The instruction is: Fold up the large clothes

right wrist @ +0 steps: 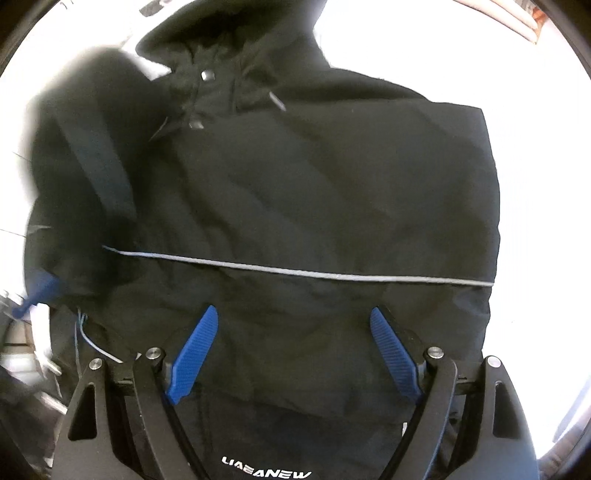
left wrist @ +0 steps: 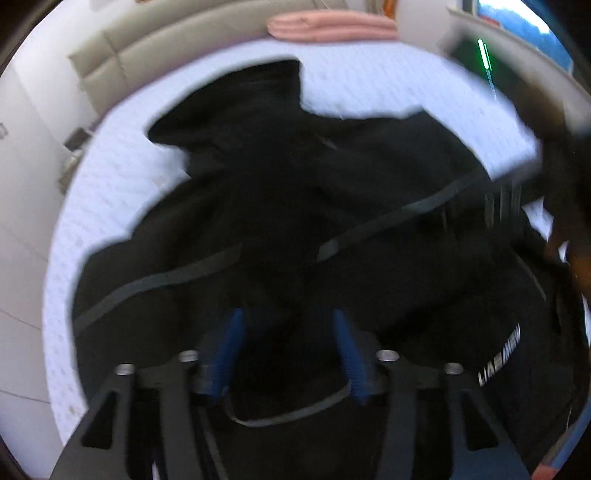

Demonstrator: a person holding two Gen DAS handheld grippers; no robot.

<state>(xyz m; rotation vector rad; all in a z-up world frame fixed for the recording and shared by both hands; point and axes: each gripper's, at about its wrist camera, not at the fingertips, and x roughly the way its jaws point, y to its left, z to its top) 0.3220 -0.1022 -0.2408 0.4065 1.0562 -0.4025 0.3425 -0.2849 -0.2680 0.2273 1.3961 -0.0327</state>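
Note:
A black hooded jacket (right wrist: 314, 177) with a thin grey stripe (right wrist: 295, 271) across the chest lies spread front-up on a pale quilted bed (left wrist: 369, 81). Its hood (right wrist: 236, 33) points away in the right wrist view. In the left wrist view the jacket (left wrist: 295, 192) looks rumpled and blurred. My right gripper (right wrist: 293, 310) hangs open above the jacket's lower front, its blue fingers (right wrist: 195, 350) wide apart and holding nothing. My left gripper (left wrist: 288, 314) is also open over the dark cloth, and I see nothing pinched between its fingers. One of its blue fingers (right wrist: 40, 291) shows as a blur at the jacket's left side.
A folded pink blanket (left wrist: 332, 26) lies at the far end of the bed, against a beige padded headboard (left wrist: 147, 51). A white wall or floor (left wrist: 26, 184) runs along the bed's left side. A blurred hand (left wrist: 569, 254) shows at the right edge.

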